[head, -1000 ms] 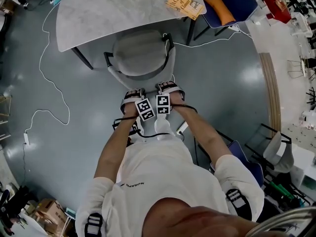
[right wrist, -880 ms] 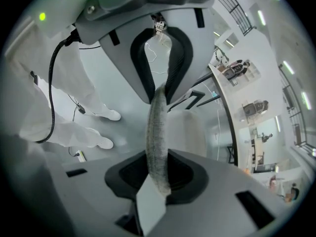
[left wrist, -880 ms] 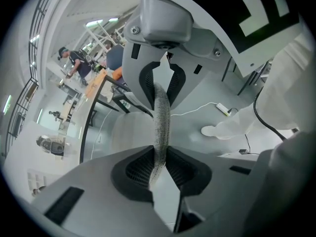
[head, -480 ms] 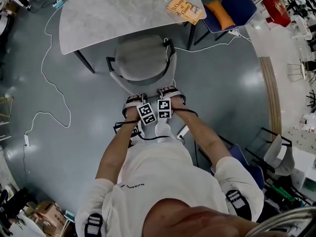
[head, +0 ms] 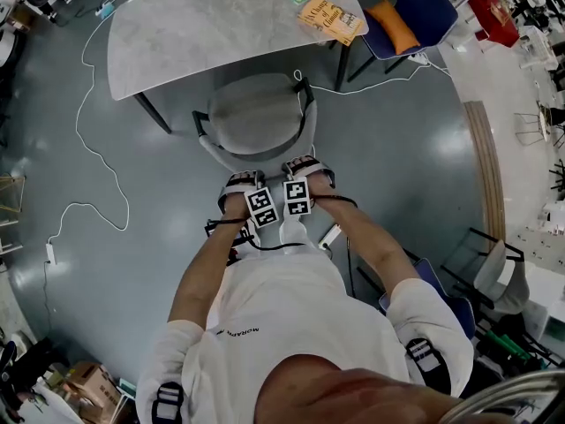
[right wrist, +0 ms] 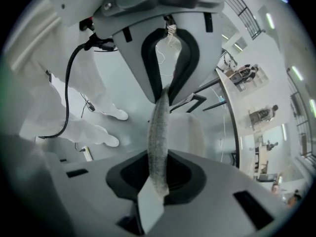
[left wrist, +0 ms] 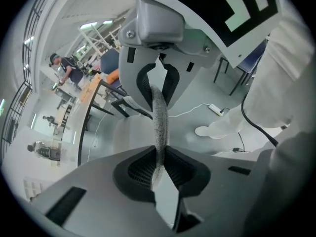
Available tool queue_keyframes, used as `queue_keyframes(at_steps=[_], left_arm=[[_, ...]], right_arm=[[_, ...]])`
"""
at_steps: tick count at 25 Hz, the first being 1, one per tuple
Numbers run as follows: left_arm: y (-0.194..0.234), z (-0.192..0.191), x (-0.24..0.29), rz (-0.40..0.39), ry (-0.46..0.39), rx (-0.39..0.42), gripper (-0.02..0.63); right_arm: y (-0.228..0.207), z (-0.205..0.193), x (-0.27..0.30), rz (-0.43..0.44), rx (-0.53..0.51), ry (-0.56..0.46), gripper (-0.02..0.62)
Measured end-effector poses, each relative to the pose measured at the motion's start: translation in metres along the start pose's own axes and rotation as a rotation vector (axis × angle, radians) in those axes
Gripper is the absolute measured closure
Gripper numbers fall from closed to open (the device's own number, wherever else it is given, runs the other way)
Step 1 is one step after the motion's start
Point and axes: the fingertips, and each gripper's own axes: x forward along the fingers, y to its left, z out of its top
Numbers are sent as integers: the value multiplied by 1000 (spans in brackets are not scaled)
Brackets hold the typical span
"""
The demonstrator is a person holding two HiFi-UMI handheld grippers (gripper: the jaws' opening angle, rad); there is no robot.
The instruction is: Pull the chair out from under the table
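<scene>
**Item:** grey fabric-covered chair (head: 256, 113) with curved backrest and dark legs. The front of the seat is tucked under the pale grey stone-look tabletop (head: 203, 25), and the backrest faces the person.

**Left gripper (head: 240, 184), right gripper (head: 306, 168):** side by side on the backrest's top rim, pointing steeply down. The jaws of each have just been closing and are clamped on the thin fabric rim, seen edge-on between them in both gripper views.

**Yellow book (head: 331, 11):** at the tabletop's far corner.
</scene>
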Motion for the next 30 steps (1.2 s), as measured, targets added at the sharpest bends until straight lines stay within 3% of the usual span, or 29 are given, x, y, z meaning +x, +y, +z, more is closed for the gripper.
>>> queue_keyframes(at_steps=[30], left_arm=[[-71,5,-28,-103,-40,24,551]], right_arm=[[71,17,-27,90,22,7,517]])
